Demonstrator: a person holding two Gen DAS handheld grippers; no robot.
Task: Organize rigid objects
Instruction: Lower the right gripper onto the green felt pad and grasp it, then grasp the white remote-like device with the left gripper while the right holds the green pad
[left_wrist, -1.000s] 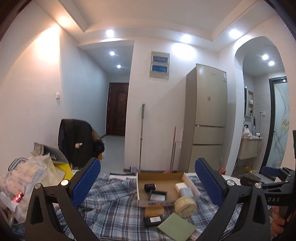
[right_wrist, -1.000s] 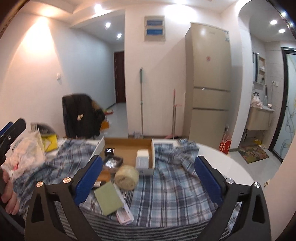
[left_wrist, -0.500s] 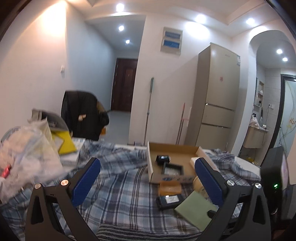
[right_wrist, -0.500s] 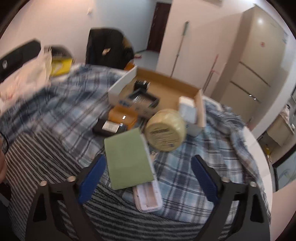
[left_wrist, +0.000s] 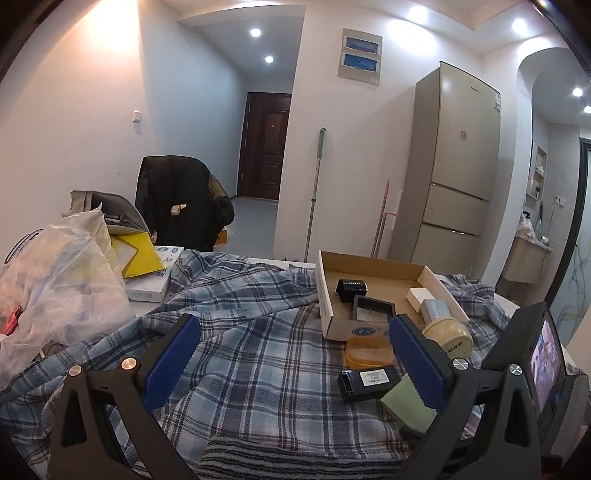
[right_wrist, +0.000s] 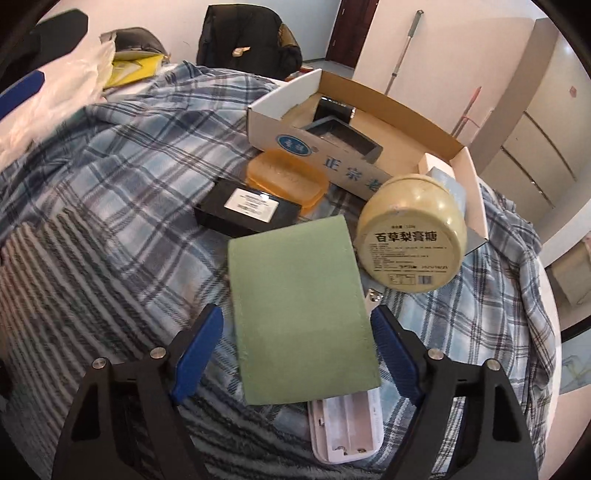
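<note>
While the left tongs (left_wrist: 291, 354) gape empty, the down-tilted right tongs (right_wrist: 295, 341) are closing around the green pad (right_wrist: 301, 314).

R gripper (right_wrist: 295, 347) points steeply down twd the table; its jaws are closing, w/ the green card (right_wrist: 299, 310) between the blue pads. R-side pad looks at or very near the card's edge, the other pad stands apart from it w/ a gap, so no grip yet. L gripper (left_wrist: 295, 354) points only a little below level, jaws wide apart, nothing between the pads. In the left wrist view the R gripper's black body shows at the right edge, close beside the L gripper's right finger (left_wrist: 417, 363)
</note>
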